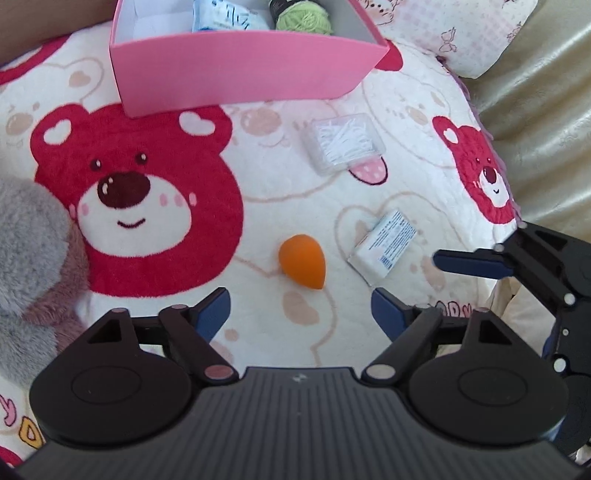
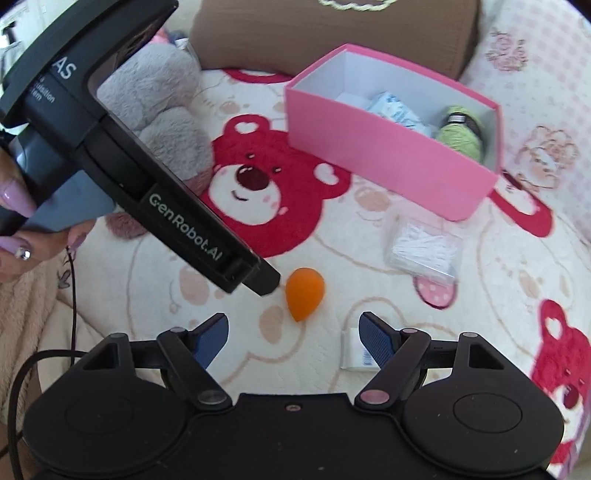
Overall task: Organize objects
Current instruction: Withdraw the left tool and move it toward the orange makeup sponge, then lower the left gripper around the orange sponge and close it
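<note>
Your left gripper [image 1: 301, 308] has its jaws wide apart with nothing between them, and the orange sponge [image 1: 302, 266] sits on the blanket [image 1: 332, 206] just past the tips at 12 o'clock. The white packet [image 1: 382, 246] lies near it at 2 o'clock. Your right gripper [image 2: 293, 338] is spread and empty too, sponge at 12, both tilted steeply down. Count: one sponge, one packet, one clear box of swabs [image 1: 343, 144], one pink box [image 1: 236, 70] holding one green yarn ball [image 1: 304, 18] and one blue pack [image 1: 229, 16].
</note>
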Available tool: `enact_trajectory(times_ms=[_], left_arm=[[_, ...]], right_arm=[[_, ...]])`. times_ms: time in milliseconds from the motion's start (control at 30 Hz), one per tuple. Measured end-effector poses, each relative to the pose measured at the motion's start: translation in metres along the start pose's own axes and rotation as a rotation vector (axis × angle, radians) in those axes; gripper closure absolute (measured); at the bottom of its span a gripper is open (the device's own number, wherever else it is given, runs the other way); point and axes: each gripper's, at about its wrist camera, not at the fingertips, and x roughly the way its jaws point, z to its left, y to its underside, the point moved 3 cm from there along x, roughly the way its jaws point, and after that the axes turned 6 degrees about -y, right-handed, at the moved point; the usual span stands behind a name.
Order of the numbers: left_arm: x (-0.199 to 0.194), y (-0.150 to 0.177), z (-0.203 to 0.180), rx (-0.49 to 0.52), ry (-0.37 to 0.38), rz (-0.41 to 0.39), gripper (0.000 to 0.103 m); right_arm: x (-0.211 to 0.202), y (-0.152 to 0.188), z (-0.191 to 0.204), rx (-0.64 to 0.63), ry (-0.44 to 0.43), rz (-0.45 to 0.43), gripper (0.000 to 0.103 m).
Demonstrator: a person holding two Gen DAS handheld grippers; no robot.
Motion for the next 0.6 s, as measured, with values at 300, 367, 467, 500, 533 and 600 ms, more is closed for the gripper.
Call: enact_trajectory(times_ms=[300,367,467,500,533,600], left_arm=[[0.024,0.003,0.015,-0.036,-0.038,0.001,0.007],[0.027,0.003,0.017,-0.038,-0.048,-0.014,0.007],[0.034,0.004,0.019,-0.042,-0.037,0.009,0.007],[0.036,0.004,0.019,-0.041,-0.032,0.014,0.007],[0.038,0.004,0.019,-0.04,-0.027,0.009,0.007],[0.042,0.004,0.019,-0.047,-0.018,0.009,0.007]], right_arm=[[0.04,-0.005,0.003,-0.069,-0.079,0.037,0.02],[0.045,-0.008,-0.002,-0.06,-0.074,0.023,0.02],[0.053,-0.008,-0.013,-0.03,-0.047,-0.019,0.02],[0.056,-0.007,-0.016,-0.017,-0.032,-0.029,0.02],[0.06,-0.005,-0.02,-0.002,-0.023,-0.033,0.02],[0.068,0.0,-0.024,0.015,-0.019,-0.028,0.02]])
